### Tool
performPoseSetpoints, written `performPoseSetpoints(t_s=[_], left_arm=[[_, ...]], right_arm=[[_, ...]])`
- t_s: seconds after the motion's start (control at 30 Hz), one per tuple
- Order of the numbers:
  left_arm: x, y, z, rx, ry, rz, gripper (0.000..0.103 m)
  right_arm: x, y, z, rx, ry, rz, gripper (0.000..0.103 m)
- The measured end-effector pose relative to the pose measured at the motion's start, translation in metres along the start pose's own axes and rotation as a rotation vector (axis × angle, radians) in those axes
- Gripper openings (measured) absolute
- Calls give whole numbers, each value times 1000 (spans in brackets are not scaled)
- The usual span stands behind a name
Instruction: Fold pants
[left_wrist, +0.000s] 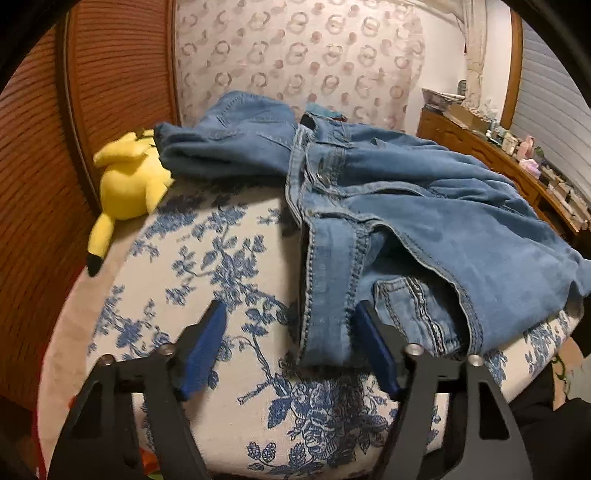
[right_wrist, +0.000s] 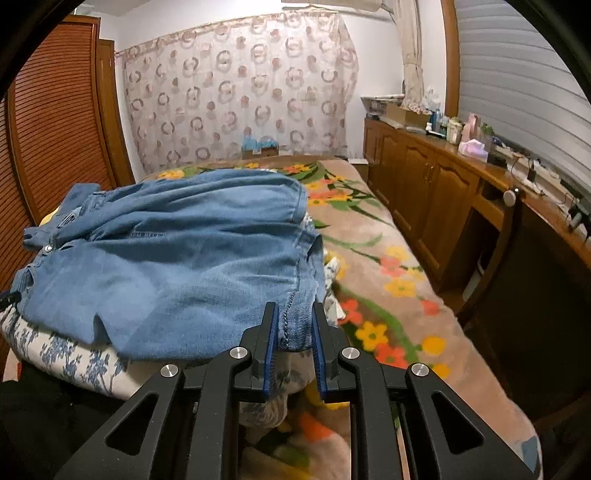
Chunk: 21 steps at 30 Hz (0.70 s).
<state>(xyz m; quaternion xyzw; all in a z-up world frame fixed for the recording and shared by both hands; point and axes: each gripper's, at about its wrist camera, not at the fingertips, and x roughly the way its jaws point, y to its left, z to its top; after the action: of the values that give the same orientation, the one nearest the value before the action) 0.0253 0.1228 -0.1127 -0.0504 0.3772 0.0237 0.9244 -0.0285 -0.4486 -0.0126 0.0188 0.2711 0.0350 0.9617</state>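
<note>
Right wrist view: the right gripper (right_wrist: 293, 325) pinches a hem corner of the jeans (right_wrist: 166, 258), ready to lift that end over. They lie rumpled on a blue-flowered cushion (left_wrist: 221, 258) on the bed (right_wrist: 388, 266). The left gripper (left_wrist: 291, 314) is spread, straddling the waistband end without pressing, probably to match the hold.

Rumpled blue jeans (left_wrist: 424, 206) (perhaps half-folded) on bed

Both wrist views look closely down over the jeans (left_wrist: 406, 206).
</note>
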Motion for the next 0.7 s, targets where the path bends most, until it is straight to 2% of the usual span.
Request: performPoseSetpoints(t_s=[0.33,0.47,0.57,0.7], left_arm=[[2,-6,-6,9,2,-60,59],[1,-10,-6,11,-4,-111,33],[-4,-15,-4,19,-16,-114,12],[-23,-16,4,22,-55,-129,9]], right_arm=[[5,5,-3,-22,4,17,17],[4,1,3,-21,0,19,17],[2,-1,8,-22,-19,16,16],[-6,-1,15,-23,-64,12,15]])
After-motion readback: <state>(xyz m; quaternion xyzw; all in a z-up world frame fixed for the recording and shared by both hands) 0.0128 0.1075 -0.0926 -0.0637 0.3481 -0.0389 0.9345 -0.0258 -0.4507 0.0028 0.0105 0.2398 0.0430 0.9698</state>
